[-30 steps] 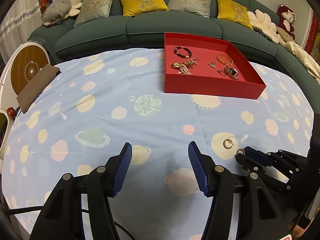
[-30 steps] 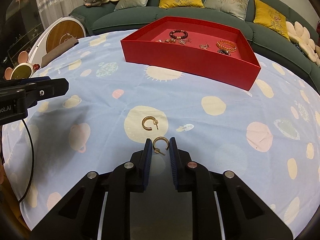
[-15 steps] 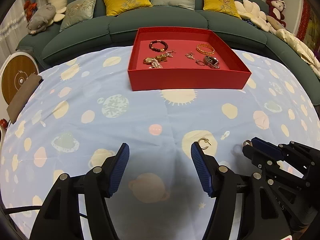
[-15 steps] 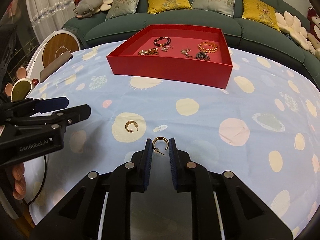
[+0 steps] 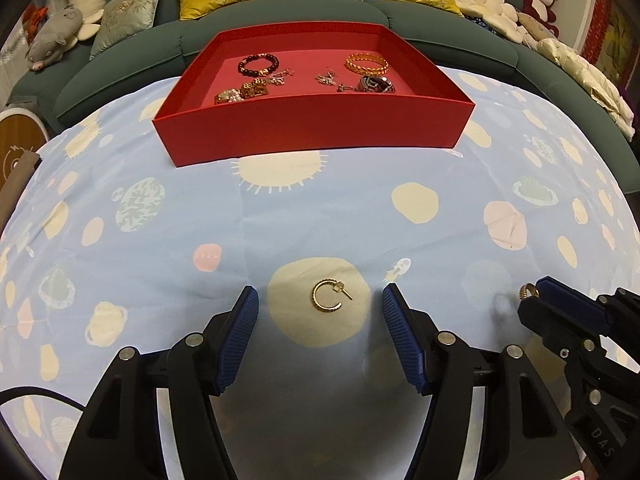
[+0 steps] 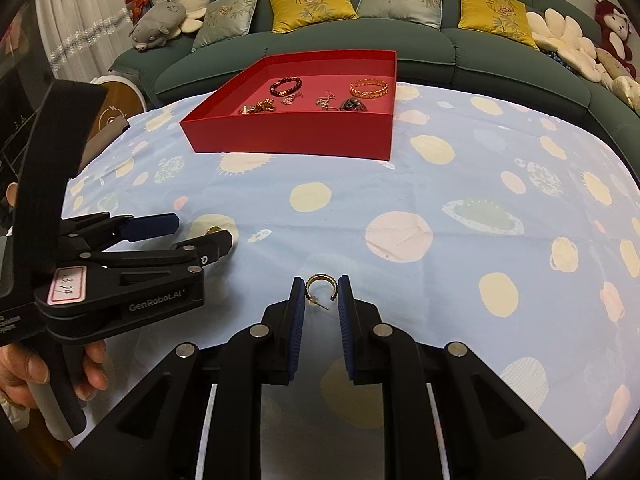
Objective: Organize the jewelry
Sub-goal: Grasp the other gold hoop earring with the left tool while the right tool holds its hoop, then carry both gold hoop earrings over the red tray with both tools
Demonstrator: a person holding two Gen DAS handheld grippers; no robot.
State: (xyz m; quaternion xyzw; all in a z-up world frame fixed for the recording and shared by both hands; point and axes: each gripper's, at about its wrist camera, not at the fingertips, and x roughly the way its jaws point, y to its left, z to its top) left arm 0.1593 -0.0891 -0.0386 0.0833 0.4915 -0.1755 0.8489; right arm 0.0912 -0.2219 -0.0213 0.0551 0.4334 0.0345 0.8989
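Note:
A gold hoop earring (image 5: 329, 295) lies on a cream spot of the blue tablecloth. My left gripper (image 5: 320, 300) stands open with its blue pads on either side of that earring, not touching it. My right gripper (image 6: 321, 286) is shut on a second gold hoop earring (image 6: 320, 282), held just above the cloth; it shows at the right edge of the left wrist view as the right gripper (image 5: 534, 294). The red tray (image 5: 312, 124) sits further back with bracelets, a brooch and small pieces inside. In the right wrist view the left gripper (image 6: 196, 230) partly hides the lying earring (image 6: 214, 230).
A green sofa (image 6: 420, 44) with yellow and grey cushions curves behind the table, with plush toys at both ends. A round wooden-faced device (image 6: 114, 108) stands at the far left. A person's hand (image 6: 24, 372) grips the left tool's handle.
My left gripper has swung right and down until the lying earring sits between its pads. My right gripper has carried its earring to the right, away from the other earring.

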